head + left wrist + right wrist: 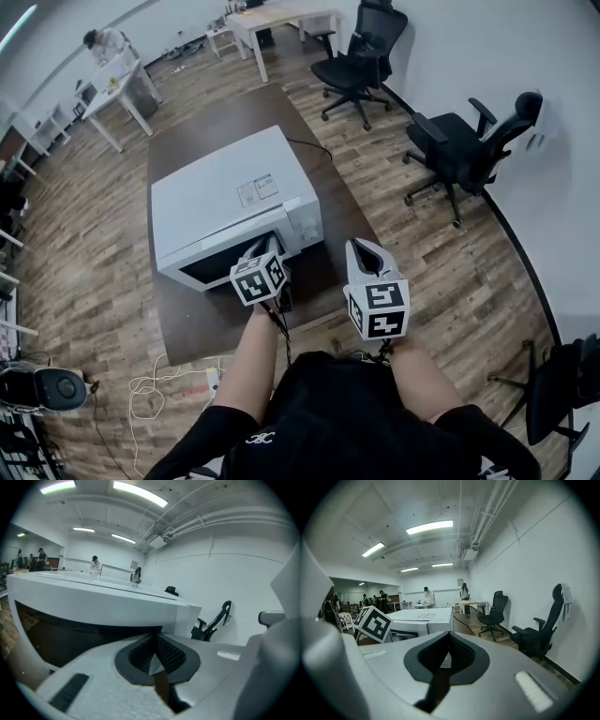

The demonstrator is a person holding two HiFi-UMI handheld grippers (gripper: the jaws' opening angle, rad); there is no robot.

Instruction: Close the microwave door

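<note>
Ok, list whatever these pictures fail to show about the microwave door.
- Whether the door is latched: in the head view the left gripper covers its edge.
- Contact with the door: in the left gripper view its own jaws block it.
- Label on the microwave: too small to read, head view.

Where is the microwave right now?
In the head view, the white microwave sits mid-left on the dark table, just ahead of the left hand-held gripper.

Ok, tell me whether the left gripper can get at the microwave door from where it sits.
Probably yes. The left gripper, jaws shut, is right up at the microwave door, and nothing stands between them; whether they already touch is unclear.
</note>
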